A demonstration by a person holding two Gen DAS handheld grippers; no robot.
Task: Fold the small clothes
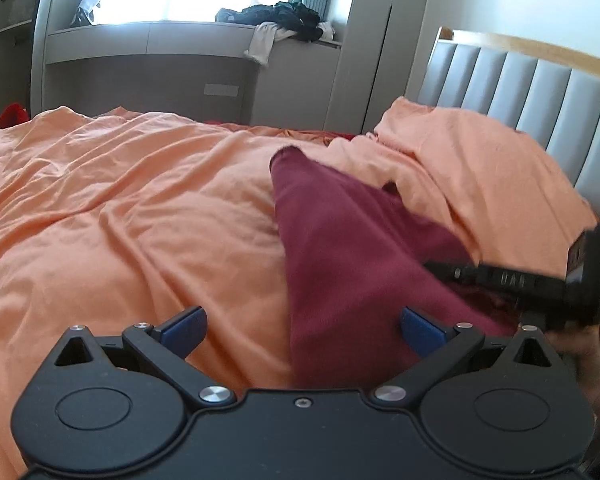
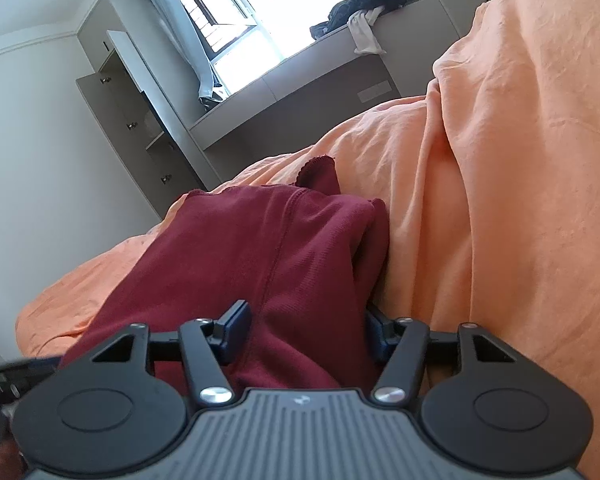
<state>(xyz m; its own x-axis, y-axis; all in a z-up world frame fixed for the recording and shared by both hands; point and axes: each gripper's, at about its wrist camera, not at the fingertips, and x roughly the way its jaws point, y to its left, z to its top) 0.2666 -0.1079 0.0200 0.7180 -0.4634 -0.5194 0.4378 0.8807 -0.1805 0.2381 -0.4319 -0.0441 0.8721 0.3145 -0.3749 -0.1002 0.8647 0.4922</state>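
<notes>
Two hand-held grippers working one maroon garment on the bed

Two tools are hovering low over a maroon garment (image 2: 260, 264) lying on the orange bedsheet (image 1: 120, 208). The right hand-held gripper (image 2: 304, 332) is straddling a bunched fold of it, jaws partly apart; whether the pads are pressing the cloth cannot be told. The left hand-held gripper (image 1: 302, 330) is standing wide open just above the near edge of the garment, gripping nothing, with cloth lying ahead of its right finger.

Folding is looking barely begun: the garment is lying rumpled and stretched away from both tools, its far hem ragged, with no neat layers showing. Flattening and the actual folds are probably still to come.

Ahead and to the right of the left tool, a raised hump of sheet (image 1: 480, 168) is crowding the garment's edge and may be hampering a flat spread. Farther ahead, dark clothes (image 1: 288, 20) are heaped on a window ledge (image 1: 140, 32); a padded headboard (image 1: 520, 84) is standing off to the right.
</notes>
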